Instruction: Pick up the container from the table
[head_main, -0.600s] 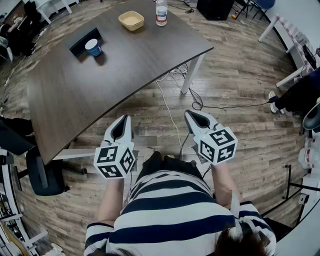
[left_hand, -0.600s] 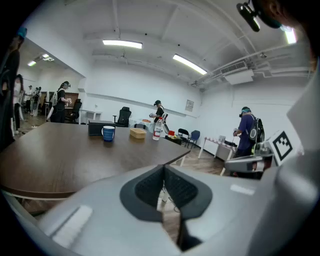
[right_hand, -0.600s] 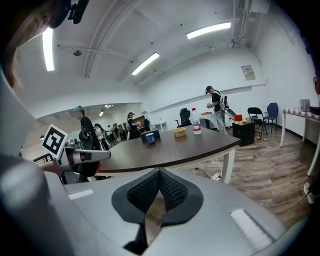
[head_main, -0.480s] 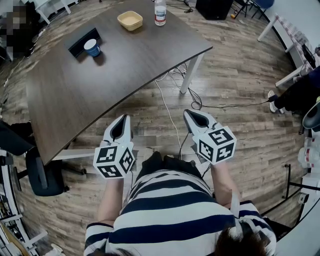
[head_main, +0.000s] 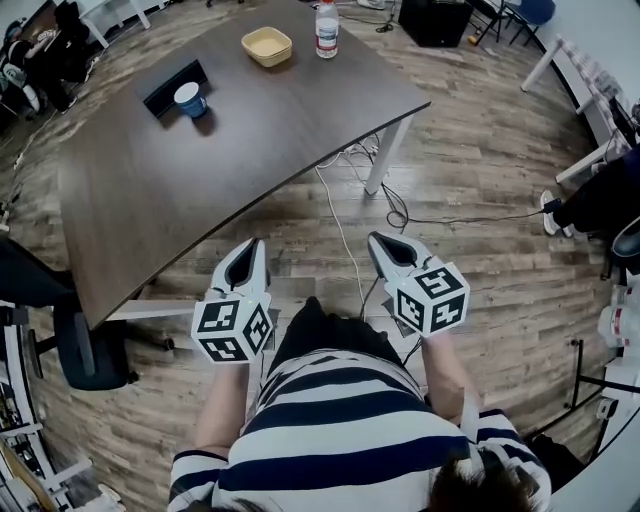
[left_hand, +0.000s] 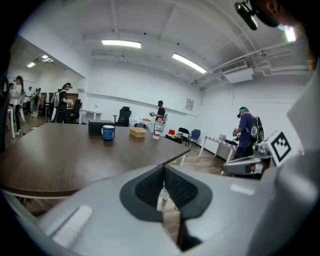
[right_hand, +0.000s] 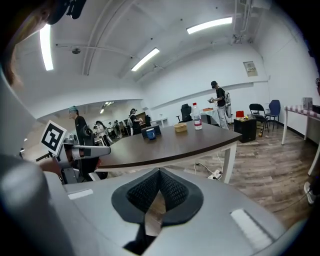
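Container (head_main: 267, 46): is set at the far end of the table (head_main: 200, 190), between mug (head_main: 188, 98) and bottle (head_main: 326, 28). Left gripper (head_main: 247, 252), right gripper (head_main: 387, 245): jaws are pressed together with nothing gripped, both well short of the table.

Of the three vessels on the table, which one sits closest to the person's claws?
The blue mug, by the black box; the tan container and bottle stand farther off.

Navy-white striped shirt (head_main: 345, 420), perhaps short-sleeved
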